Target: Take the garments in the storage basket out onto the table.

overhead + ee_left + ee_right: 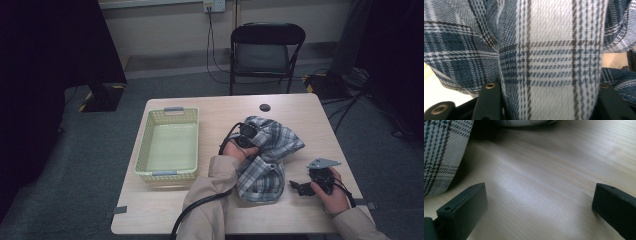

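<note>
High view: I see the plaid shirt [267,157] bunched mid-table right of the basket [167,145]; left gripper [245,140] on it, right gripper [305,187] just beside.
Left gripper view: jaws part-spread, a soft fold [554,62] between them (pinch unclear).
Right gripper view: jaws spread wide over bare table [544,195]. Light, limp; I'd grab a thick fold.

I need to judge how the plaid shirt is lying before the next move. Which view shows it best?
The high view: the whole plaid shirt lies crumpled on the table, right of the basket. The left gripper view gives a close fold between the fingers; the right gripper view catches an edge.
</note>
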Available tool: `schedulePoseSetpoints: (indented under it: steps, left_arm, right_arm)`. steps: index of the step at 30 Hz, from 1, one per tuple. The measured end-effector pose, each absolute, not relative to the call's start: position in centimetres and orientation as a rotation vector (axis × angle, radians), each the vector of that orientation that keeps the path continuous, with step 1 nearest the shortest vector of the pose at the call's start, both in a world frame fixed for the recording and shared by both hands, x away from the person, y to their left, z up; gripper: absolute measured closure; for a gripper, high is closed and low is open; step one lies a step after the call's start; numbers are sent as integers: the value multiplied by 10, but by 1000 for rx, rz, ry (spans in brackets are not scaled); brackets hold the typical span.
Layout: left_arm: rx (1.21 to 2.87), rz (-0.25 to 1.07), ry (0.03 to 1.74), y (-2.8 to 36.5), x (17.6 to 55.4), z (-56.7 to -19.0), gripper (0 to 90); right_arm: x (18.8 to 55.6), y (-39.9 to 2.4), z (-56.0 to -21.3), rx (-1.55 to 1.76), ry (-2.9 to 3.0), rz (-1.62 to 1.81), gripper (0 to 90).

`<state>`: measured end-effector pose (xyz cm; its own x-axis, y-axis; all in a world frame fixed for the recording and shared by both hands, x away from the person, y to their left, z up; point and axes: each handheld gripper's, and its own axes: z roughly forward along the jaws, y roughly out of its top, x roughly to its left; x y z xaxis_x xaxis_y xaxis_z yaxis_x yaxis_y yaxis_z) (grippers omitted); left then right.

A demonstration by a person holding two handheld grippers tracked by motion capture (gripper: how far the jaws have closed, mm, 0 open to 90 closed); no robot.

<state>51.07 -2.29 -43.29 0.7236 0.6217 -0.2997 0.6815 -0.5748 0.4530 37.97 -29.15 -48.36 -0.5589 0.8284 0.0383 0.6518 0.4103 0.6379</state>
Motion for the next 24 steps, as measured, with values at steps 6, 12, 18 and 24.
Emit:
schedulePoseSetpoints:
  steps: [6, 12, 18, 24]
  left_arm:
    - [2371, -149, 1005, -21, 510, -433, 420]
    - [2358, -145, 1003, -19, 508, -429, 362]
    - [2321, -157, 1013, -15, 506, -420, 273]
    - [2280, -171, 1025, -10, 502, -415, 153]
  right_arm:
    - [380, -292, -484, 1290, 2386, 888, 0]
    - [380, -292, -484, 1290, 2386, 888, 0]
    - [380, -292, -484, 1290, 2386, 888, 0]
    - [380, -292, -484, 1288, 2386, 888, 0]
